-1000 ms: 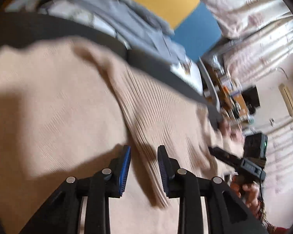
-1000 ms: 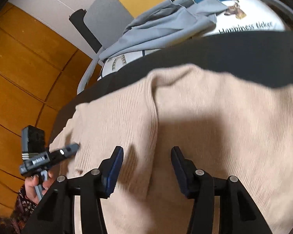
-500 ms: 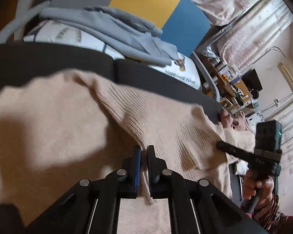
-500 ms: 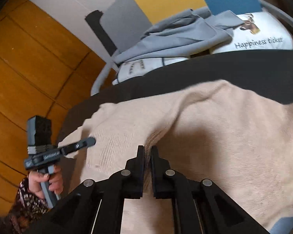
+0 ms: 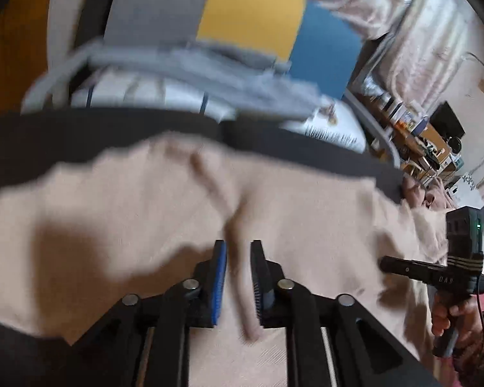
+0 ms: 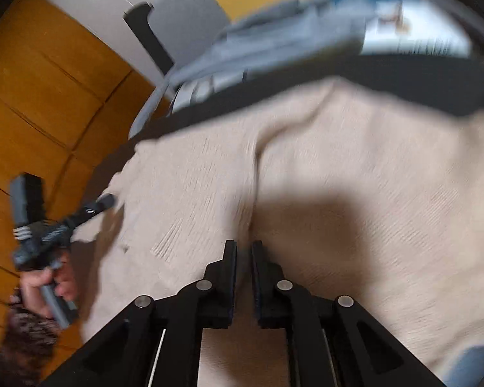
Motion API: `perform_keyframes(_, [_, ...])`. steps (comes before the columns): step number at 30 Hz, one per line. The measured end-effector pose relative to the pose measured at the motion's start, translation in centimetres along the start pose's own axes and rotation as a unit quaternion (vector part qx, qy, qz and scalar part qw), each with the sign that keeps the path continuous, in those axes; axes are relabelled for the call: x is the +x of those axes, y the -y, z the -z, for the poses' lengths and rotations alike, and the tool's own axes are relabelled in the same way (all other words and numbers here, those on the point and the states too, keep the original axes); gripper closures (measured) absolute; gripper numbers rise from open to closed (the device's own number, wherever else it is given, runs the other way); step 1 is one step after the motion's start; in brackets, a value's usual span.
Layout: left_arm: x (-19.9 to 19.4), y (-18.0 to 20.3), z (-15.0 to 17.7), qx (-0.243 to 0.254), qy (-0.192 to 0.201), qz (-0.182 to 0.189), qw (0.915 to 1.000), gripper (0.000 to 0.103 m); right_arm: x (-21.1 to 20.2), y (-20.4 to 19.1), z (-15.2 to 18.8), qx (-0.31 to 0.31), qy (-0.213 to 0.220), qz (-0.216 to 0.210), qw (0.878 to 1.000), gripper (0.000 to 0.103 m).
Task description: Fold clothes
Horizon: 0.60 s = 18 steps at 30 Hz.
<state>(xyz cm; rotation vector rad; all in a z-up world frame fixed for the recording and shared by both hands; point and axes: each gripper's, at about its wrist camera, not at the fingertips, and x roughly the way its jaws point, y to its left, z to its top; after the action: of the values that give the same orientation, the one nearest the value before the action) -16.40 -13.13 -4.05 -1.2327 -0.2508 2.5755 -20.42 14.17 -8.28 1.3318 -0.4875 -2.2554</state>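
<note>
Beige sweater lies spread across the black tabletop. Left hand-held gripper pinches a sweater fold at 6 o'clock; right hand-held gripper likewise clamps a ridge.

the only lettering that reads stands on the right hand-held gripper as the left wrist view shows it: pale letters "d a s" on the side of its black body, just below the small camera block with the green light. a line of dark print on the white cloth behind the beige sweater is too blurred to read in either view.
</note>
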Motion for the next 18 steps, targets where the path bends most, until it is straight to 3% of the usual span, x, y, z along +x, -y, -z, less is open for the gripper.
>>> perform_keyframes(4, [3.0,4.6,-1.3,0.056,0.002,0.006,0.9984,0.083,-0.6,-1.5,-2.8,-0.049,0.042,0.052,0.997,0.093])
perform_keyframes(7, [6.1,7.3,-0.1,0.096,-0.037,-0.013,0.9946,0.083,-1.0,-2.6,-4.8,-0.085,0.073,0.091,0.99,0.093])
perform_keyframes(8, [6.9,7.9,0.7,0.106,-0.05,-0.017,0.9929,0.083,-0.1,-3.2,-5.3,-0.11,0.065,0.11,0.986,0.093])
perform_keyframes(10, [6.3,8.9,2.4,0.132,-0.028,-0.031,0.9904,0.083,2.1,-3.8,-5.6,-0.156,0.033,0.122,0.98,0.093])
perform_keyframes(12, [5.8,8.7,3.3,0.132,-0.021,-0.027,0.9907,0.082,3.6,-3.4,-5.2,-0.189,0.005,0.151,0.97,0.094])
perform_keyframes(13, [5.8,8.4,3.5,0.123,-0.019,-0.018,0.9921,0.082,4.3,-2.5,-4.9,-0.202,-0.007,0.195,0.96,0.094])
perform_keyframes(18, [6.0,6.9,3.6,0.085,-0.014,0.021,0.996,0.082,3.7,0.8,-5.2,-0.163,0.038,0.221,0.961,0.094])
